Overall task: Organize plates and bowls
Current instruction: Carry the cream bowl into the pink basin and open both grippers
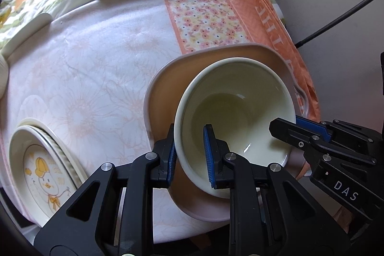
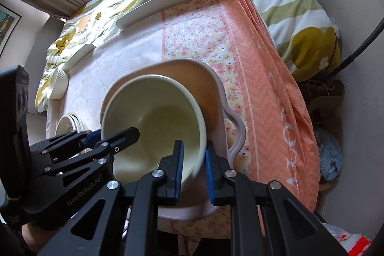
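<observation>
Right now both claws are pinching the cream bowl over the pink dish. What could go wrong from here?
1. Each claw, left and right, clamps only the thin rim of the cream bowl; it looks tilted, so opening one first could drop or tip it.
2. The pink dish lies on a tablecloth near the table's edge; a shove might slide it off.
3. The duck plate sits close by the left claw's swing.
</observation>
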The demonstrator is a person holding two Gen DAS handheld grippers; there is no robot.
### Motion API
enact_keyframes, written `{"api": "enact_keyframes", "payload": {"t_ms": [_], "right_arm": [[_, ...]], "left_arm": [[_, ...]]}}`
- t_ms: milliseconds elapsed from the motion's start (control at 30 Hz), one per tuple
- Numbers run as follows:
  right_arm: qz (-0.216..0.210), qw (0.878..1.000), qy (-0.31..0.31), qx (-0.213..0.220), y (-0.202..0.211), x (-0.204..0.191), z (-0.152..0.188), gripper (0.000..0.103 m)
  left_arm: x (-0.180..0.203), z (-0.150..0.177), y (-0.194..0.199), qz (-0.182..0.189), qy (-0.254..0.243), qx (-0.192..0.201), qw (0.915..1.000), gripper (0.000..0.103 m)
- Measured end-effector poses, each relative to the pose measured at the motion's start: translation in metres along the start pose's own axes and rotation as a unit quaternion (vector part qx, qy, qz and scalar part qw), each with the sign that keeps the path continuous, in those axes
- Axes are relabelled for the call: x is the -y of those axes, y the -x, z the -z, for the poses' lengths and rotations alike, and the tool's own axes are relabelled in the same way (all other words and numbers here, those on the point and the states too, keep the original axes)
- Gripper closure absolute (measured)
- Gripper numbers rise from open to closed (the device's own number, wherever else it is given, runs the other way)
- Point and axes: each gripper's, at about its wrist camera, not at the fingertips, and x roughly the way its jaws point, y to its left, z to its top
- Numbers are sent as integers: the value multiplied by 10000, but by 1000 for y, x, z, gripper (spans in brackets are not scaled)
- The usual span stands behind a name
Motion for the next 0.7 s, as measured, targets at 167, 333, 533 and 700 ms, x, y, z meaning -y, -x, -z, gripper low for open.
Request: {"api": "enact_keyframes", "payload": {"t_ms": [167,333,533,700], "right_arm": [[-56,10000,-38,59,4,2,1,87],[-67,9999,-34,156,13,4,2,87],[-55,9997,-13,241,22,3,3,87],[-234,9984,46,509,47,-4,1,87]], "left_arm": [[1,-1,3,-20,66,24,10000,86],[2,-3,16,-87,11,239,9997,85],[-1,1,30,17,28,345,9994,85],[-7,3,63,152,75,640,9978,85]]}}
